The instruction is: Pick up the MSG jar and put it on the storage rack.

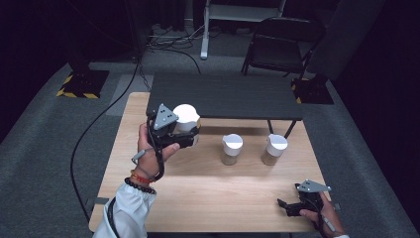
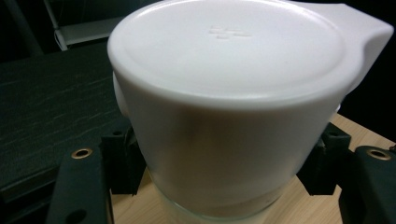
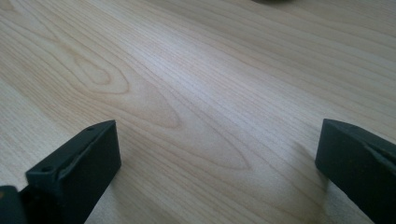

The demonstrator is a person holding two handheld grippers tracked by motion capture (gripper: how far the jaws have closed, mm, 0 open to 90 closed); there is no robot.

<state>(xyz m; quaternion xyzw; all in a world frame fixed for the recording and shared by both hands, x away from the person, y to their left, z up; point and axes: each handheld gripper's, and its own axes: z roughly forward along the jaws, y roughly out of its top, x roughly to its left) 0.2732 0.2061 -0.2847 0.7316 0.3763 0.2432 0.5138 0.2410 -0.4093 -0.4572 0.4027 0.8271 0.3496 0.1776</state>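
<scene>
My left gripper (image 1: 185, 130) pinches the white-lidded jar (image 1: 186, 117) near the far left corner of the surface (image 1: 208, 193), its jaws pressed on the jar's sides just under the lid. My right gripper (image 1: 287, 206) rests near the right front corner, jaws spread, nothing between them.

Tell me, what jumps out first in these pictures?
A white-lidded jar clamped in the left gripper, held up at the far left of the wooden table. Two more such jars stand side by side at the table's middle, before a low dark bench. The right gripper rests open and empty near the table's front right corner.
</scene>
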